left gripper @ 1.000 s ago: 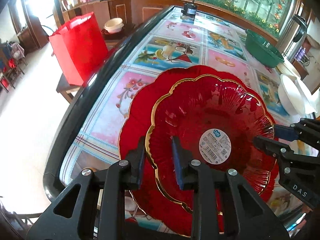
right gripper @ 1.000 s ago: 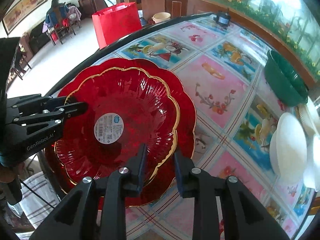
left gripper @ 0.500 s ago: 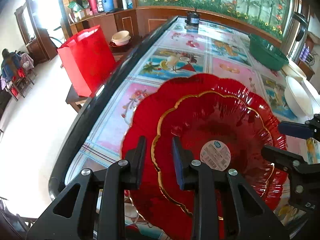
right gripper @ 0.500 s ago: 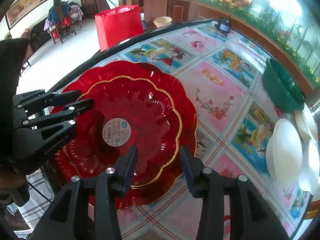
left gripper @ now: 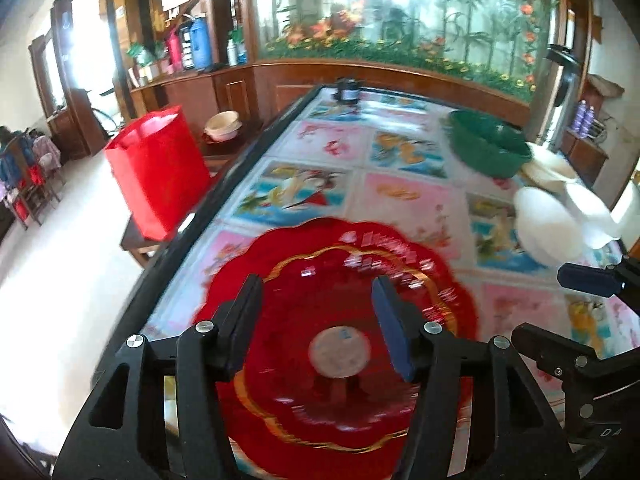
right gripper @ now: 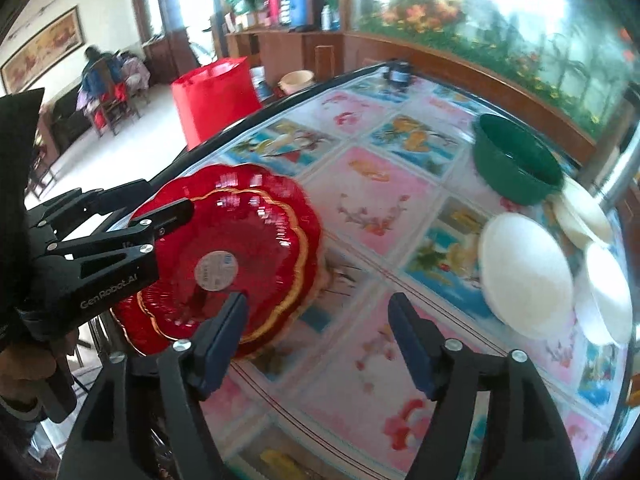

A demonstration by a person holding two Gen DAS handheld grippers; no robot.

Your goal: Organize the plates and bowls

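A red gold-rimmed plate (left gripper: 340,400) (right gripper: 240,232) with a round sticker lies nested on a larger red plate (left gripper: 360,232) (right gripper: 240,174) at the near left corner of the picture-tiled table (left gripper: 400,200) (right gripper: 380,208). My left gripper (left gripper: 316,324) (right gripper: 160,204) hovers over the plates' near left side. Its jaws are opening and its pads touch nothing. Just right of the plates' edge is my right gripper (right gripper: 320,340) (left gripper: 540,304), jaws opening too, with only tabletop between them.
A green bowl (left gripper: 488,144) (right gripper: 516,160) and several white bowls (left gripper: 548,224) (right gripper: 524,276) sit along the table's right side. A small black device (left gripper: 348,90) stands at the far end. A red bag (left gripper: 160,168) stands beyond the left edge.
Both grippers let go of the gold-rimmed plate's rim, spread their jaws and drew back and up. The plate stays nested on the larger red plate.
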